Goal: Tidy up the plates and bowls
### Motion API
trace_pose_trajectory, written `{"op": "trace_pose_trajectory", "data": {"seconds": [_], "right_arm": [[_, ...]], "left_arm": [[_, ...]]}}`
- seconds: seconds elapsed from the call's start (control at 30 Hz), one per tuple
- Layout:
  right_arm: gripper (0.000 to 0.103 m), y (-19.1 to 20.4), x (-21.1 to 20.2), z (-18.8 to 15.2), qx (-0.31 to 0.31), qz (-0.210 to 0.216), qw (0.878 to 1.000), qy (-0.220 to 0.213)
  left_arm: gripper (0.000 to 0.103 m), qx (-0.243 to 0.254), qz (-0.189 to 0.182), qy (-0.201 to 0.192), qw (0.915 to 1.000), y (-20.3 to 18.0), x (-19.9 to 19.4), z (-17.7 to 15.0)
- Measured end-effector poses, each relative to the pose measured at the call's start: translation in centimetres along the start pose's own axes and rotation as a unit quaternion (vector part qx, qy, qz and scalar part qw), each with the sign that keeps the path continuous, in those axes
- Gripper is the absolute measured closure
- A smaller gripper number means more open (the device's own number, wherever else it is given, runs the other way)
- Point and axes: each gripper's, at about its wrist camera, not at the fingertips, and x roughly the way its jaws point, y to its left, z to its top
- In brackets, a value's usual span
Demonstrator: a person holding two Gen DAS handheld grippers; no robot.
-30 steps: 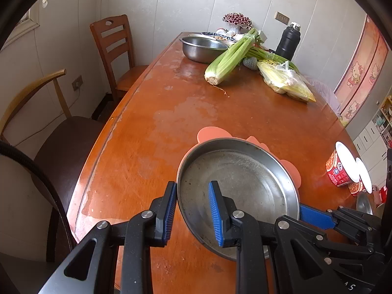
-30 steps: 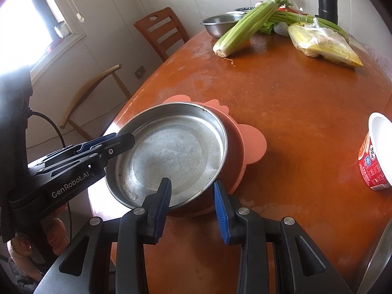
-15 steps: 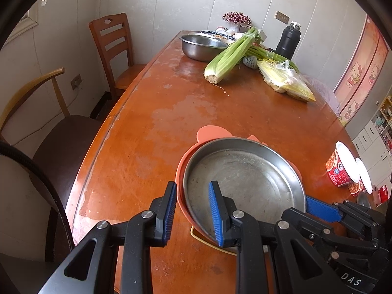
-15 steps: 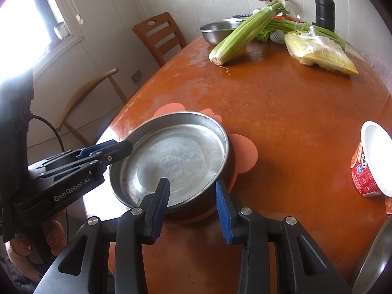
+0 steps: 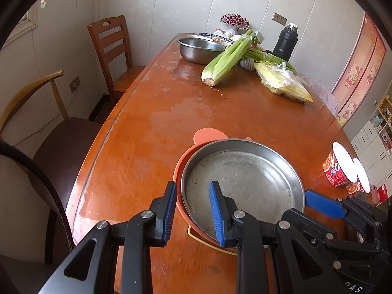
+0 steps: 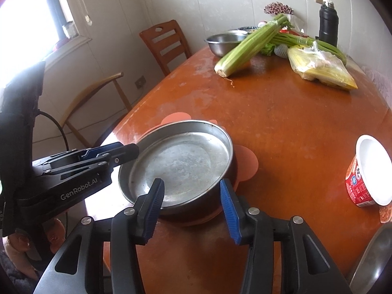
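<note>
My left hand-held gripper (image 5: 192,210) is clamped narrow on the near-left rim of the steel plate (image 5: 245,174), one pad inside the rim and one outside. The plate sits nested in an orange bowl (image 5: 178,171) with round ear-shaped tabs, and both stand on the wooden surface (image 5: 220,115) near its front edge. A thin yellow rim shows under the bowl at the near side; I cannot tell what it belongs to.

My right hand-held gripper (image 6: 191,204) has just been opening. Its jaws now stand moderately wide, straddling the near rim of the plate and bowl, and the pads do not press on either. In the left wrist view its blue finger (image 5: 321,203) lies just beside the plate's right edge.

Off to the right stands a red instant-noodle cup (image 6: 367,171), well apart from the plate. At the far end of the surface lie a steel basin (image 5: 199,47), a bunch of celery (image 5: 227,58), a bag of corn (image 5: 281,80) and a black flask (image 5: 285,42).
</note>
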Motion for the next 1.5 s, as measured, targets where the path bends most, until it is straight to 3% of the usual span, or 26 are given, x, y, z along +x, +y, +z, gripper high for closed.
{"op": "trace_pose_trajectory", "data": {"seconds": [0.53,0.67,1.2,1.5], "right_arm": [[0.053,-1.0,-2.3,0.3,0.013,-0.005,0.999,-0.035],[0.053,-1.8,-2.4,0.4,0.02,-0.013,0.999,-0.035],[0.053,-4.4,0.9,0.4,0.05,-0.013,0.999,0.012],[0.053,-4.7,3.3,0.3,0.058,0.013,0.997,0.051]], "left_arm": [[0.064,-0.008,0.004,-0.007,0.9999,0.4,-1.1,-0.2],[0.052,-0.016,0.002,-0.005,0.9999,0.6,-1.3,-0.6],[0.052,-0.033,-0.038,0.044,0.9978,0.0,1.8,-1.2],[0.052,-0.022,-0.014,0.048,0.9985,-1.0,3.0,-1.0]]}}
